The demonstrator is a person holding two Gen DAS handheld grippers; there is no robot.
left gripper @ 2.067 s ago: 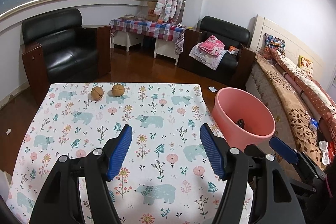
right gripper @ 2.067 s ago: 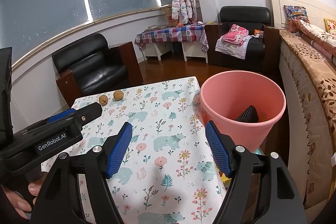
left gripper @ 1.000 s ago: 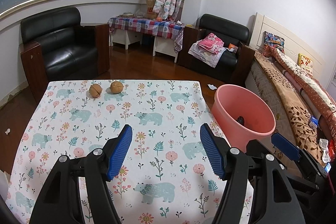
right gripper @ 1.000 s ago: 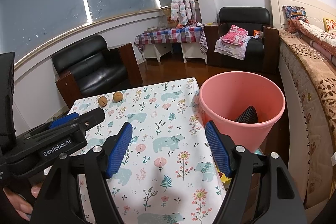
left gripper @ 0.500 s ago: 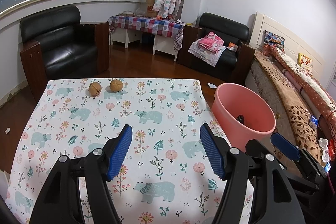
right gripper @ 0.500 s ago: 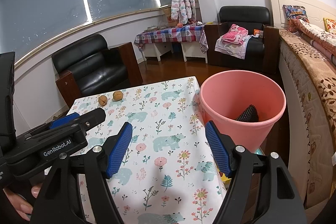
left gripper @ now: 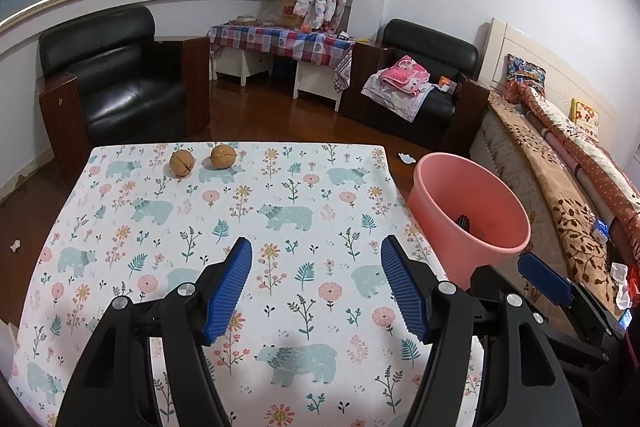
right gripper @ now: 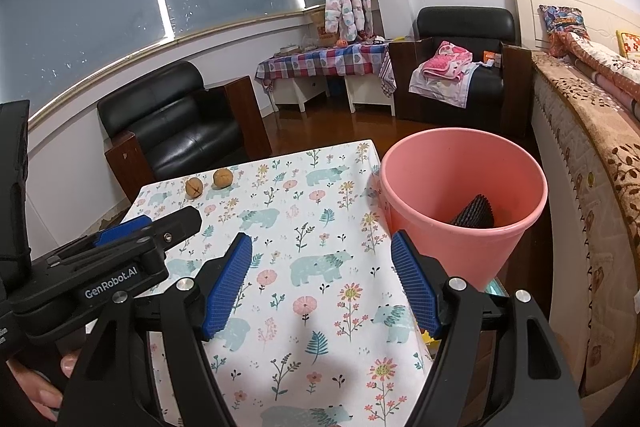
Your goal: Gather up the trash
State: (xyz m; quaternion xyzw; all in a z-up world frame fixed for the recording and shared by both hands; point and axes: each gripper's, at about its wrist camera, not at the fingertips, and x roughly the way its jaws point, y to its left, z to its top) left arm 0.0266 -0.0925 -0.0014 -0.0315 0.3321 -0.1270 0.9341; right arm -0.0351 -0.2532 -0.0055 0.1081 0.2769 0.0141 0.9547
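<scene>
Two brown walnuts [left gripper: 182, 163] [left gripper: 223, 156] lie side by side near the far edge of the table with the bear-and-flower cloth [left gripper: 280, 195]; the right wrist view shows the walnuts [right gripper: 194, 186] [right gripper: 223, 177] too. A pink bin [left gripper: 468, 215] stands off the table's right edge, and a dark ridged piece [right gripper: 474, 213] lies inside the pink bin [right gripper: 460, 195]. My left gripper [left gripper: 316, 283] hovers open over the near half of the cloth, nothing between its blue pads. My right gripper [right gripper: 320, 279] is open too, empty, close to the bin's near left side.
Beyond the table stand a black armchair [left gripper: 120, 79], a low table with a checked cloth [left gripper: 280, 43] and a second armchair with folded clothes [left gripper: 416, 83]. A bed with patterned covers [left gripper: 560, 163] runs along the right. A small white scrap [left gripper: 407, 158] lies on the wood floor.
The left wrist view has drifted back slightly over two seconds, showing more of the table's far edge. Over the last second nothing visibly moves; both grippers stay open.
</scene>
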